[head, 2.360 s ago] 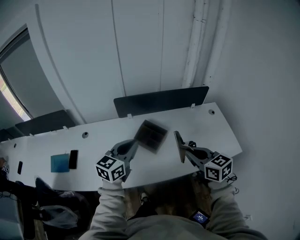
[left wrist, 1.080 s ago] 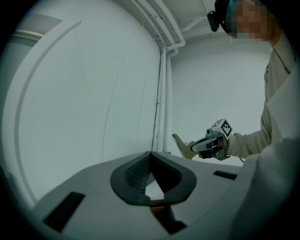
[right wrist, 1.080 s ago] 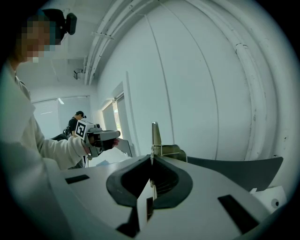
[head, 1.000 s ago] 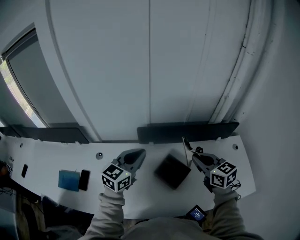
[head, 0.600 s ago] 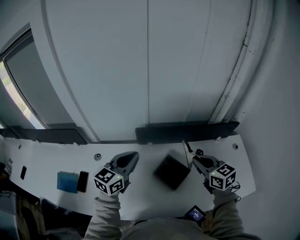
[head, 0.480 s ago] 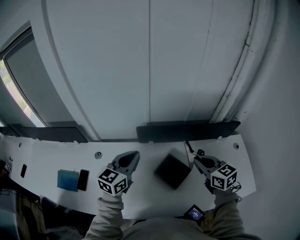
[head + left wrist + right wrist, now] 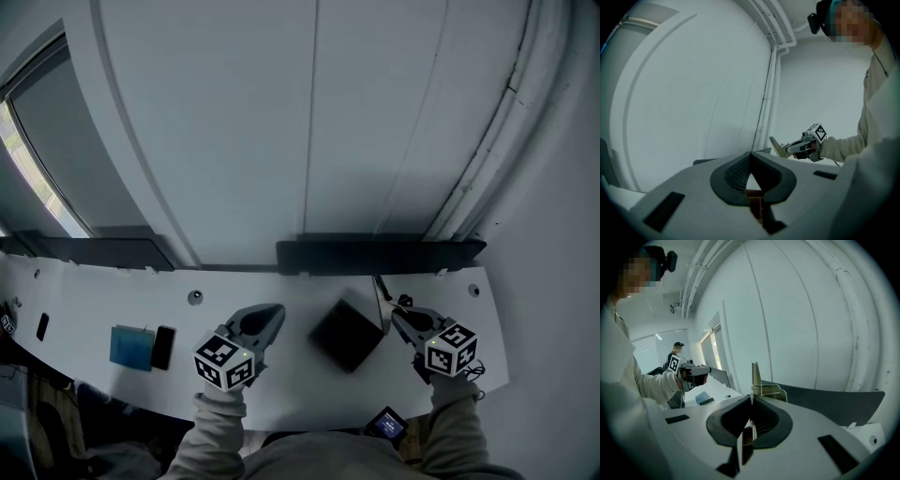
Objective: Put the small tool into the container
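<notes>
The container, a black box (image 7: 347,335), lies on the white desk (image 7: 300,389) between my two grippers. My right gripper (image 7: 395,312) is just right of the box and shut on the small tool (image 7: 378,290), a thin metal square. Its blade (image 7: 755,374) stands upright from the closed jaws in the right gripper view. Left of the box, and apart from it, my left gripper (image 7: 273,312) hangs over the desk with its jaws together and nothing between them (image 7: 750,154). The left gripper view also shows the tool (image 7: 778,147) across the desk.
A blue notebook (image 7: 130,345) and a black phone (image 7: 162,347) lie at the desk's left. Dark partition panels (image 7: 380,255) line its back edge, against a white wall. A small screen device (image 7: 387,424) sits at the near edge by my right arm. A person (image 7: 675,352) stands far off.
In the earliest frame the black box hung blurred at my left gripper's tips; it now lies on the desk, apart from that gripper. Both grippers have sunk slightly.
</notes>
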{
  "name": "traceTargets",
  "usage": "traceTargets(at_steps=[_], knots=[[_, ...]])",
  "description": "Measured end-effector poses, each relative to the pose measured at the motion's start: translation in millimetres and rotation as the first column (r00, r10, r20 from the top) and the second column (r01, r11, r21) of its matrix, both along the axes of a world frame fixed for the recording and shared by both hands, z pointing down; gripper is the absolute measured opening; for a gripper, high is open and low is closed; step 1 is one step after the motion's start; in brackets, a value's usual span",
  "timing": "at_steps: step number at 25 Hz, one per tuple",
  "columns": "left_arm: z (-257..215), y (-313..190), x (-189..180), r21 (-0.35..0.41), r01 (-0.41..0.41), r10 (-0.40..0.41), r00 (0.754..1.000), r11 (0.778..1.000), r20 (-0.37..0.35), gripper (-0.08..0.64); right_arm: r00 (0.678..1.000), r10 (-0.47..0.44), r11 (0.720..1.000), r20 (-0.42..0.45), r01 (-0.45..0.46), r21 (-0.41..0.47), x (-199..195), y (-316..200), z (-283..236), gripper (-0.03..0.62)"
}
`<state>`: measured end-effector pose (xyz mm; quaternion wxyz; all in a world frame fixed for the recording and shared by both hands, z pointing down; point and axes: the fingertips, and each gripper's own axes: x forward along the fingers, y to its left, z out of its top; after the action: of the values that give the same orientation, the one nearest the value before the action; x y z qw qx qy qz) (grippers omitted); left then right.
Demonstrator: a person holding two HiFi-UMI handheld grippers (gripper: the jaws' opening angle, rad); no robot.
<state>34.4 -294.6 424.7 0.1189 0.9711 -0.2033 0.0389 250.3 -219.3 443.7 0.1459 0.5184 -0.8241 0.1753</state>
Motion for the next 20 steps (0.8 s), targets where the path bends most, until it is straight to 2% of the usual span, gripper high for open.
traceTargets(at_steps=[7,11,15,20], knots=[[22,8,4,-0.040,-0.022,0.022,1.000,0.999,0.013,-0.003,0.999,-0.032,0.999,-0.040,0.030,-0.037,-5,-10,14,0.021],[32,12,3,-0.067,-0.025,0.026,1.000,0.997,0.015,-0.003,0.998,-0.018,0.998,-0.059,0.014,-0.067,-1,-14,26,0.021],[36,17,4,-0.068,-0.030,0.031,0.999,0.997,0.019,-0.003,1.000,0.003,0.994,-0.026,-0.006,-0.112,3,-18,41,0.021],[39,16,-1,-0.080,-0.011,0.012,1.000,0.997,0.013,-0.003,1.000,0.004,0.991,-0.029,-0.008,-0.136,4,-24,55,0.021]])
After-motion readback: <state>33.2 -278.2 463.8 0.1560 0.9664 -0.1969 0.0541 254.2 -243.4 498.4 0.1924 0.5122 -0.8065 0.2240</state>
